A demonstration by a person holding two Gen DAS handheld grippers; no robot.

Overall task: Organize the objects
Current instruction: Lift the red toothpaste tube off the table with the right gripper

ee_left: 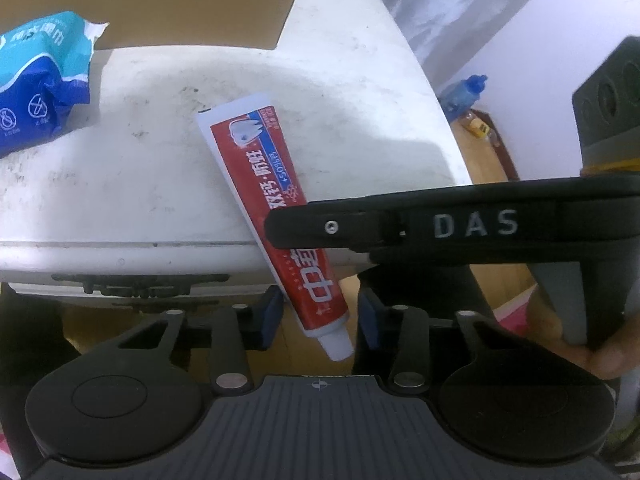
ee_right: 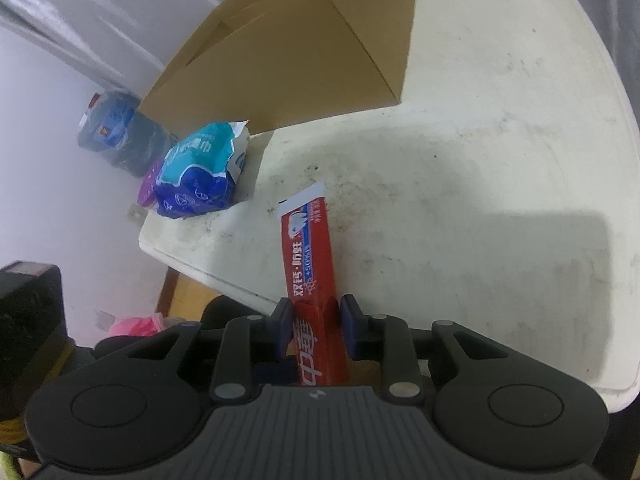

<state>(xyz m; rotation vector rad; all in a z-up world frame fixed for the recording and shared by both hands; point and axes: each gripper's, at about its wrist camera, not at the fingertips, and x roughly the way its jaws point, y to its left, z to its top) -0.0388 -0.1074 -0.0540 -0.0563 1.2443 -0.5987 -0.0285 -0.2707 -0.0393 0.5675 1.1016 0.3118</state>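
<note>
The right claw (ee_right: 314,320) pinches the toothpaste (ee_right: 310,256) near its cap end (light, soft, rather slippery); left claw (ee_left: 318,312) stands spread, box (ee_right: 288,52) at eleven o'clock.

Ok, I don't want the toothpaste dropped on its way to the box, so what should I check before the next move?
1. Right gripper shut on the red toothpaste tube: ok.
2. Left gripper clear of the tube: ok, its pads stand apart from the tube.
3. Tube lifted off the white table: cannot tell.
4. Brown cardboard box open on top: cannot tell.
5. Blue wipes pack out of the path: ok, it lies left of the tube.
</note>
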